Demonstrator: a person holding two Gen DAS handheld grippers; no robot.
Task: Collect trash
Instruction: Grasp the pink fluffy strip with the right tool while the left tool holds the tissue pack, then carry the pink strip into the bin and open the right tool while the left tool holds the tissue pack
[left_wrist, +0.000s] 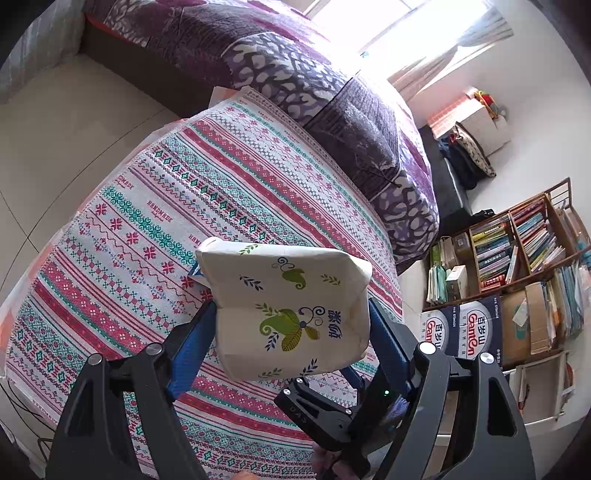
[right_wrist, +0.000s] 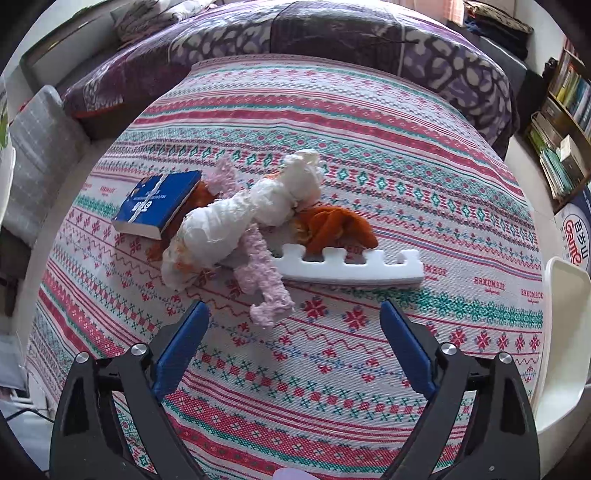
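Your left claw (left_wrist: 291, 317) grips one white paper bag (left_wrist: 288, 310) printed with green leaves, its two blue fingers (left_wrist: 192, 354) pressed against the bag's sides, holding it above the patterned bench cloth (left_wrist: 166, 192). Your right claw (right_wrist: 293, 343) stands wide with nothing between its two blue fingers (right_wrist: 181, 347), hovering over the cloth just short of the trash pile.

On the bench, right wrist view, you can count:
- one crumpled white paper wad (right_wrist: 243, 210), lying across the middle of the pile;
- two fuzzy pink strips, one (right_wrist: 264, 277) reaching nearest your right claw, one (right_wrist: 225, 177) behind the wad;
- one white foam strip (right_wrist: 351, 269) with notched edge, touching the pile's right side;
- orange-brown peel-like scraps (right_wrist: 332, 225), how many you cannot tell, partly under the wad;
- one blue book (right_wrist: 159, 203), tilted against the pile's left end.

Beyond the bench lie a purple patterned quilt (left_wrist: 295, 74) and, to the right, one wooden bookshelf (left_wrist: 517, 240) with two Ganten cartons (left_wrist: 461, 325) beside it.
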